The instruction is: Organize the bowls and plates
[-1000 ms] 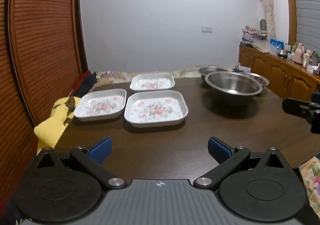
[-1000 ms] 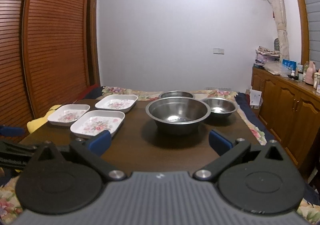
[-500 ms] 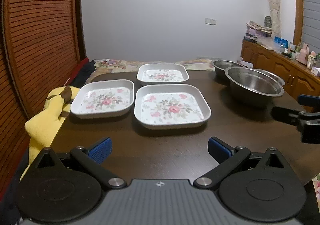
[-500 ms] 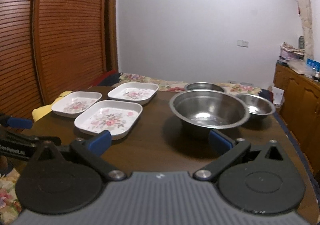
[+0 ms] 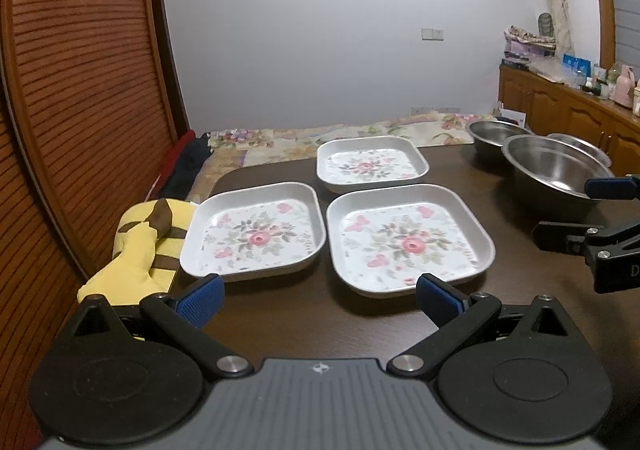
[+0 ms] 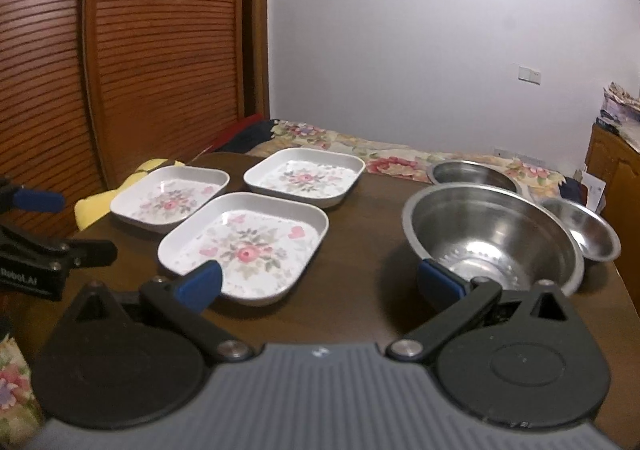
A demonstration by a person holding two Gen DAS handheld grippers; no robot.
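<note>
tongs (image 5: 318,300) before floral plates (image 5: 408,240) (square, white)

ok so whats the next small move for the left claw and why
Probably ease the left claw forward to the near edge of the left floral plate. The jaws are open and empty, all three plates lie apart and unstacked, and that plate is nearest its left finger.

We see three floral plates (image 5: 408,246) on the table (image 5: 304,314); left gripper (image 5: 318,300) spread wide, empty, above near edge.
</note>
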